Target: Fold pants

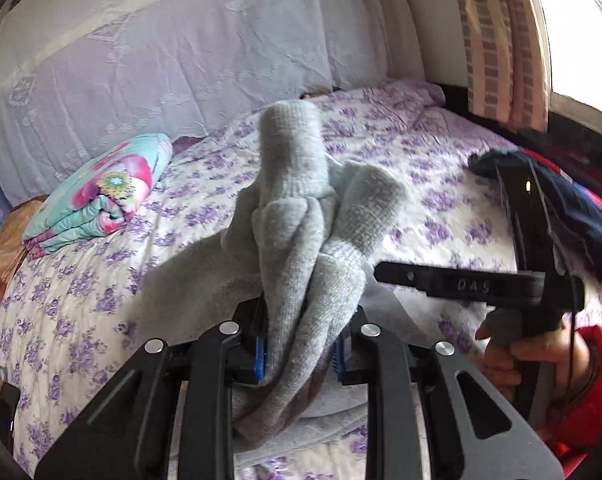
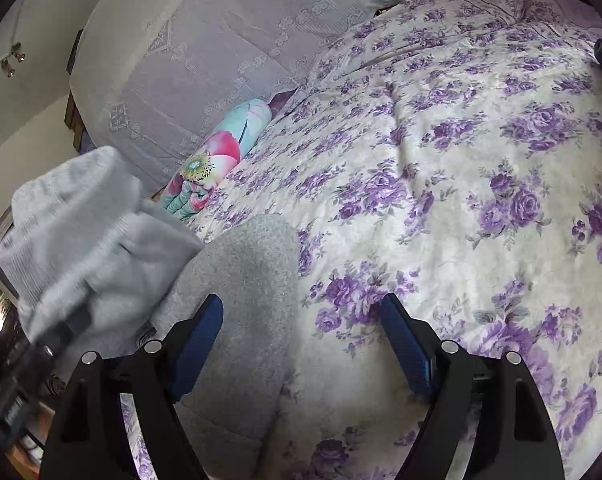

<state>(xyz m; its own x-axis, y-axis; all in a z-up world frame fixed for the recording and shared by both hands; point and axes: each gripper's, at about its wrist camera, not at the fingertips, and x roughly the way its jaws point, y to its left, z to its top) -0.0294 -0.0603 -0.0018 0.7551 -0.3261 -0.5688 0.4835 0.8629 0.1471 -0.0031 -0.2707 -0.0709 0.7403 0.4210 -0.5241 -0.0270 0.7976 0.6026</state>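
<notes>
The pants [image 1: 301, 216] are light grey knit with ribbed cuffs. My left gripper [image 1: 301, 354] is shut on a bunched part of them and holds it up off the bed, with both cuffs sticking up beyond the fingers. In the right wrist view one grey leg [image 2: 245, 280] lies on the bed between my fingers and the lifted part [image 2: 81, 232] hangs at the left. My right gripper [image 2: 301, 340] is open above that leg, holding nothing. It also shows in the left wrist view [image 1: 477, 284], just right of the pants.
The bed has a white quilt with purple flowers [image 2: 461, 160]. A folded turquoise and pink blanket [image 1: 101, 192] lies at the bed's left side by a white lace-covered headboard [image 1: 181, 48]. A dark garment [image 1: 497, 160] lies at the right edge. Curtains [image 1: 501, 40] hang at the right.
</notes>
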